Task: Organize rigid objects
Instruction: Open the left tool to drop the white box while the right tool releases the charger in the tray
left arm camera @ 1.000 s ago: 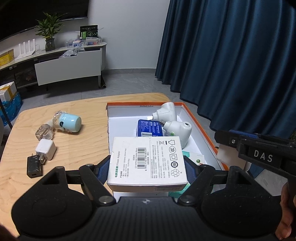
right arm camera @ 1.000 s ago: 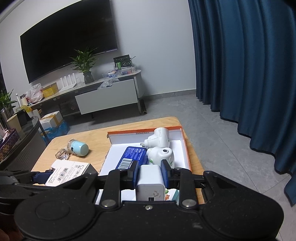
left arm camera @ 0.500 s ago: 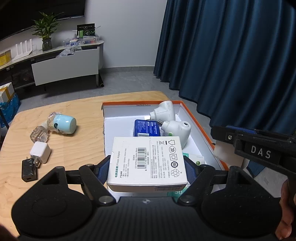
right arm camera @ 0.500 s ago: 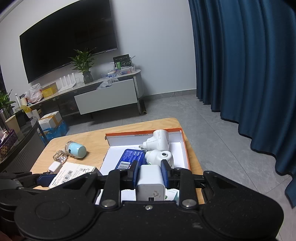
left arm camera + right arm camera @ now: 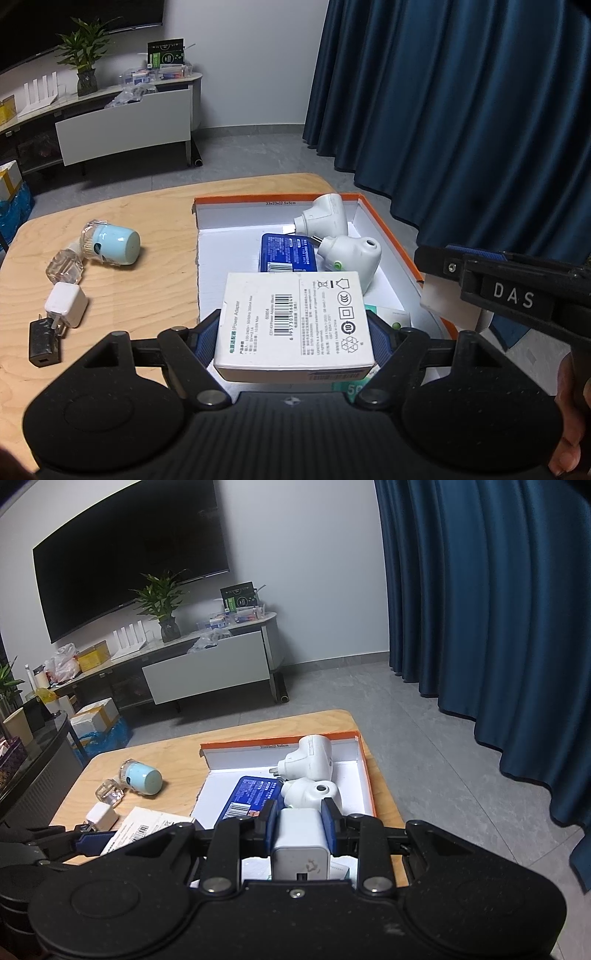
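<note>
white power adapter box, barcode label up, flat and roughly level, held over the near end of the orange-edged tray. left gripper jaws clamped on its two side faces, blue pads tight against the cardboard. right gripper jaws closed on a white charger cube, port face toward the camera, also above the tray's near end.

tray contents: blue box mid-floor, two white plug adapters and toward the far right corner, touching each other; a teal-and-white pack at the near right. bare white floor along the tray's left side and far-left corner.

on the wooden table left of the tray: light blue cylinder lying on its side, clear plastic piece just beside it, small white charger touching a black adapter. right gripper body sits just past the tray's right edge in the left wrist view.
</note>
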### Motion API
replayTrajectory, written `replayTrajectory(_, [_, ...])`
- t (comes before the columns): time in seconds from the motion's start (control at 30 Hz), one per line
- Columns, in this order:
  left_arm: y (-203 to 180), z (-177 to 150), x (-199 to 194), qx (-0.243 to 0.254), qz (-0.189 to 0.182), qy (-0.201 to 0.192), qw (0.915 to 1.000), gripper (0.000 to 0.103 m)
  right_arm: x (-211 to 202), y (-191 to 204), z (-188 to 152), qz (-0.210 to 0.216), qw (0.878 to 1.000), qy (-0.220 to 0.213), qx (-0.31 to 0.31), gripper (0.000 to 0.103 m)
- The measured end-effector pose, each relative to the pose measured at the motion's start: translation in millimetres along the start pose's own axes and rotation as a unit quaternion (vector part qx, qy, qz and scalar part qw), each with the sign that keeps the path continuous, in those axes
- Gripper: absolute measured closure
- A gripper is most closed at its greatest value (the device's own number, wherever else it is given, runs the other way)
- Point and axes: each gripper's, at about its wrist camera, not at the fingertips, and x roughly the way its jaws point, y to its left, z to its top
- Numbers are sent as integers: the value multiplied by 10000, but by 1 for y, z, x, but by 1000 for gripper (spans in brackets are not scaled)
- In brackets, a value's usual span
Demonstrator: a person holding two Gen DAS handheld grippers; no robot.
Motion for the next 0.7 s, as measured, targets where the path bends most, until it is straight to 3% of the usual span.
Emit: replayTrajectory(0.7, [-6, 9, 26, 60, -71, 176, 9998, 24, 28, -8, 7, -98, 9999, 92, -25, 71])
